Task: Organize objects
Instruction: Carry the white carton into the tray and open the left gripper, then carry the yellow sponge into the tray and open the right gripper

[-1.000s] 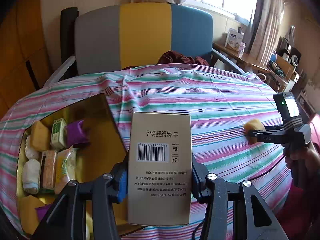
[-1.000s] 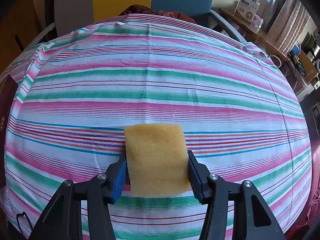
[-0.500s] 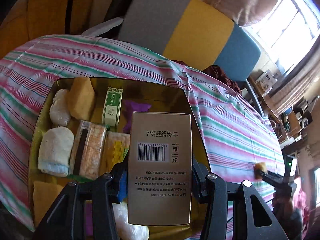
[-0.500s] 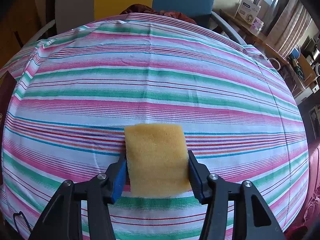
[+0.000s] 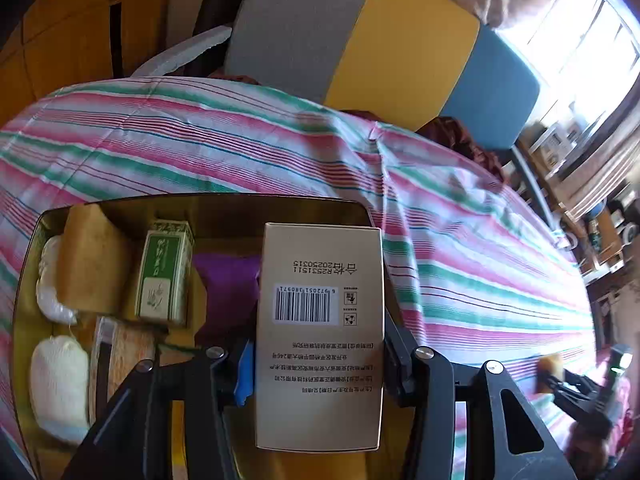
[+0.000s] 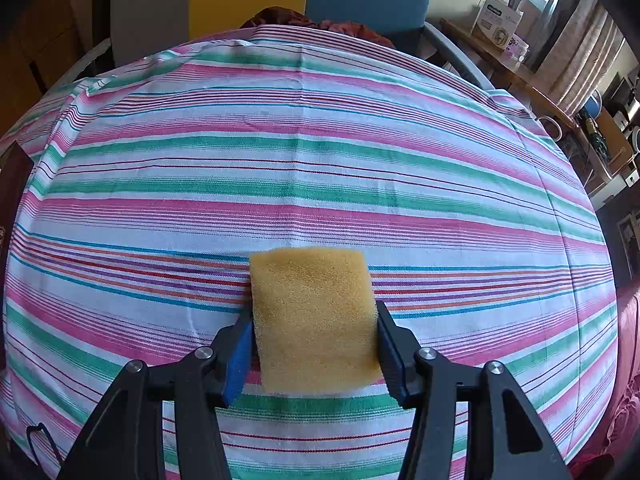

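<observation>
My left gripper (image 5: 316,360) is shut on a tan cardboard box (image 5: 320,320) with a barcode, held above the right part of a gold tray (image 5: 224,202). The tray holds a green box (image 5: 162,276), a purple pouch (image 5: 228,292), a yellow sponge (image 5: 88,260), white rolled cloths (image 5: 58,384) and snack packets (image 5: 120,344). My right gripper (image 6: 314,344) is shut on a yellow sponge (image 6: 314,316) just above the striped tablecloth (image 6: 320,160). The right gripper also shows in the left wrist view (image 5: 560,384), far right.
A grey, yellow and blue chair back (image 5: 360,40) stands behind the table. A dark red cloth (image 6: 304,20) lies at the table's far edge. A cluttered wooden shelf (image 6: 520,72) stands to the right. The tray's dark edge (image 6: 12,184) shows at the left.
My left gripper has carried the box left, from over the tablecloth to over the tray, and moved lower and closer to its contents. The right gripper and sponge have barely moved.
</observation>
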`<state>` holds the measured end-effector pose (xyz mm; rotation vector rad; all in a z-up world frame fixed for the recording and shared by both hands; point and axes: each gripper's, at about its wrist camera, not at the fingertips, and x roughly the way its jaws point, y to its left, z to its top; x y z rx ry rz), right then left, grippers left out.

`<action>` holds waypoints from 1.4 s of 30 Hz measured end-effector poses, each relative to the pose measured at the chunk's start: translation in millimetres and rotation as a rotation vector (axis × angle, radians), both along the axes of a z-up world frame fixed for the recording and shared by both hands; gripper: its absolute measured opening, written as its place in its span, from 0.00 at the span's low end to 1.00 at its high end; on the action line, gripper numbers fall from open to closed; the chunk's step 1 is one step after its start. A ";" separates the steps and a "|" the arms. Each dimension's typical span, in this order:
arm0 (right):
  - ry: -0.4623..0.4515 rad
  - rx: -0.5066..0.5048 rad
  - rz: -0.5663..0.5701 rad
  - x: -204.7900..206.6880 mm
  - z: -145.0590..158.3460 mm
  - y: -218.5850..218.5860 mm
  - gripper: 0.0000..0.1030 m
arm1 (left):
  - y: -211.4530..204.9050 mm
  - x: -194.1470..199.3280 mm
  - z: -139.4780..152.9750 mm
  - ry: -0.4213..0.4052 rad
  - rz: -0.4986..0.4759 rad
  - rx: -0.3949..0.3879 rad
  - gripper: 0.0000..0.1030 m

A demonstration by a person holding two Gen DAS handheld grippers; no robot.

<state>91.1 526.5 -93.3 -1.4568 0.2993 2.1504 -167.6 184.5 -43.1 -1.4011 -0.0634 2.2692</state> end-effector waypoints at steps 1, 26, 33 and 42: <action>0.000 0.000 -0.001 0.0 0.0 -0.2 0.53 | 3.2 -2.9 -2.7 -0.003 -0.001 -0.008 0.49; -0.004 0.015 0.005 -1.6 -2.2 -3.3 0.53 | -23.0 12.0 28.1 0.134 0.006 -0.049 0.52; -0.030 0.056 0.019 -5.2 -4.4 -7.3 0.53 | -87.8 84.9 49.0 0.355 0.057 -0.196 0.60; -0.077 0.087 -0.016 -9.3 -4.7 -15.6 0.53 | -134.5 123.5 38.1 0.370 0.121 -0.217 0.60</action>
